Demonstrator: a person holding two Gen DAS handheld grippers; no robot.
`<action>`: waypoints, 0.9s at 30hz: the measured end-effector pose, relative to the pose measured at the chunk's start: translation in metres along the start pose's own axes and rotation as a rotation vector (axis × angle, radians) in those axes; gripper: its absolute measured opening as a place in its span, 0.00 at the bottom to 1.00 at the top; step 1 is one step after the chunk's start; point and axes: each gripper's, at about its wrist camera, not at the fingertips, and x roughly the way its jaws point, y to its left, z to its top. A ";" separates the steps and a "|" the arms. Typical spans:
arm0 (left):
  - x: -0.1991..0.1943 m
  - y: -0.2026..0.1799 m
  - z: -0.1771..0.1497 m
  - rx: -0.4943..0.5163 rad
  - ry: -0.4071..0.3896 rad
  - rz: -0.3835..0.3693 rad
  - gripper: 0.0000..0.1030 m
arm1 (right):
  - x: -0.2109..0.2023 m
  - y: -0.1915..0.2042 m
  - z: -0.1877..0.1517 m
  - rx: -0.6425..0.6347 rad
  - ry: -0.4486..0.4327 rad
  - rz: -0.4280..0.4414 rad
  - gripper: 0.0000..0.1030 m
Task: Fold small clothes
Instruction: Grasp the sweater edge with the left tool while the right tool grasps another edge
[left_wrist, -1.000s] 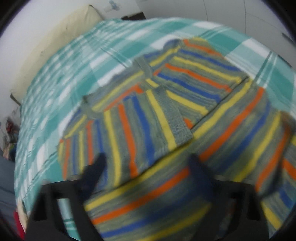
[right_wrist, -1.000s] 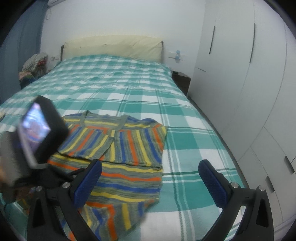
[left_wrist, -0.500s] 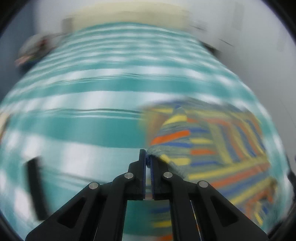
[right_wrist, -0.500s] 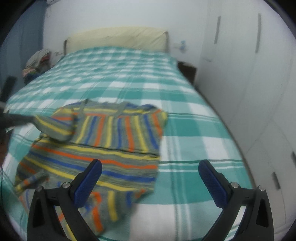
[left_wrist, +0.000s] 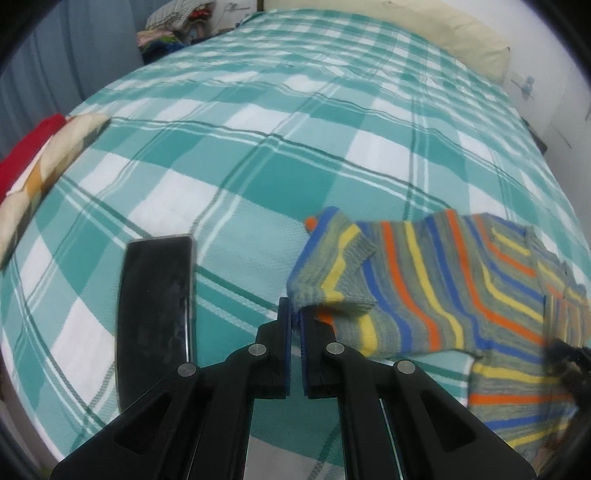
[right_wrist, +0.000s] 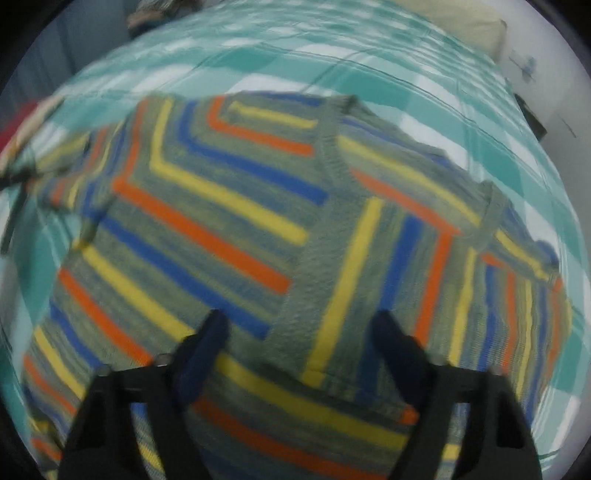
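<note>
A small knitted sweater (right_wrist: 236, 206) with grey, blue, orange and yellow stripes lies on the green checked bed (left_wrist: 258, 155). My left gripper (left_wrist: 294, 317) is shut on the cuff of one sleeve (left_wrist: 332, 280), which is stretched out to the left of the sweater's body (left_wrist: 498, 295). The right wrist view is blurred. There my right gripper (right_wrist: 301, 347) hangs close over the sweater's front with its jaws closing. Knit fabric lies between its fingers (right_wrist: 207, 343), but the pads do not press on it.
A black phone (left_wrist: 155, 314) lies on the bed just left of my left gripper. A red and cream cloth (left_wrist: 33, 155) sits at the bed's left edge. A cream pillow (left_wrist: 443, 33) and a pile of clothes (left_wrist: 173, 22) are at the far end.
My left gripper shut on the sleeve cuff and drew it out sideways, away from the sweater's body. My right gripper dropped from high above the bed to just over the sweater, its jaws narrowing.
</note>
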 end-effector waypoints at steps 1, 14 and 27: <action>-0.002 -0.001 0.000 0.008 -0.004 0.003 0.03 | -0.010 -0.013 -0.002 0.036 -0.009 -0.005 0.06; -0.003 0.002 -0.008 0.004 0.008 0.039 0.03 | -0.147 -0.285 -0.147 0.480 -0.108 -0.439 0.05; 0.018 0.015 -0.007 -0.007 0.037 0.103 0.06 | -0.112 -0.358 -0.212 0.699 -0.047 -0.520 0.05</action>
